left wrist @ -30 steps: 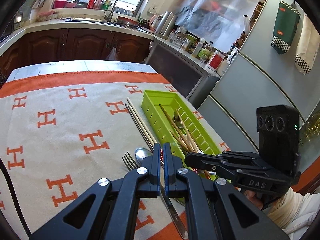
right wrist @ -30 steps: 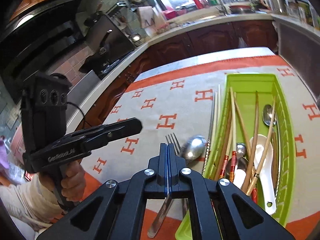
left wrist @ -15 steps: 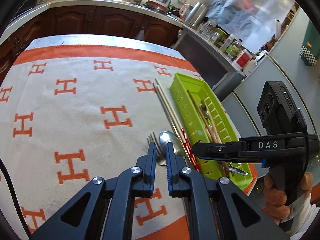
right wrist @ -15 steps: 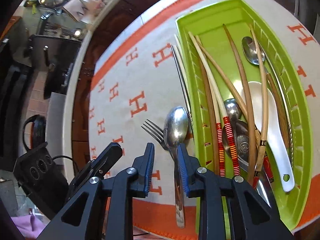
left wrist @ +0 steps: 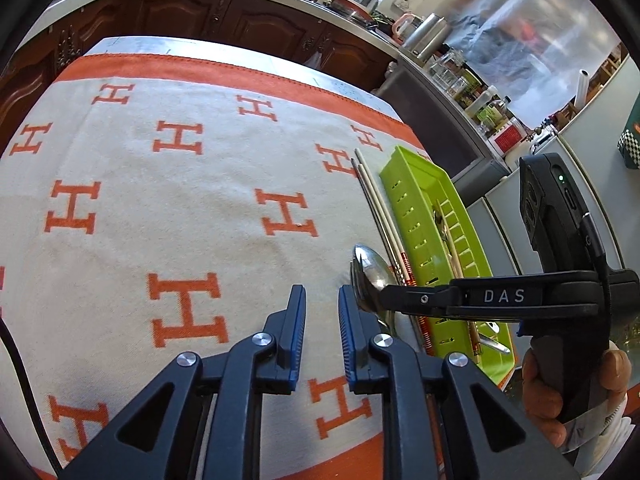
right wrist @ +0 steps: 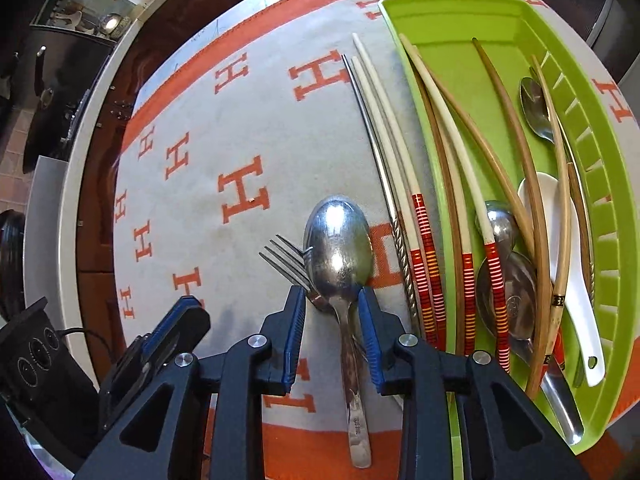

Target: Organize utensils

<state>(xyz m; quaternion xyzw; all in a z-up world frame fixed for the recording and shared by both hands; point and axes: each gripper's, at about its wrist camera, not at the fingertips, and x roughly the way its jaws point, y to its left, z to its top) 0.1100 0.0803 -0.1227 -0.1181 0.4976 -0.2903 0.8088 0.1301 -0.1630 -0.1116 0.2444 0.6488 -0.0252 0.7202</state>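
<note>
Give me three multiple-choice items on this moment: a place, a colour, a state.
1. Where is the fork?
A. In the tray
B. On the cloth, partly under the big spoon
C. Held in the air

2. What colour is the tray?
A. Green
B. White
C. Orange

3. How does the right gripper stand to the spoon's handle?
A. Clamped on it
B. Straddling it, not touching
C. Far from it

Answers: B, its tines stick out beside the spoon's bowl; A, lime plastic; B, the jaws are opening, with gaps on both sides of the handle.
</note>
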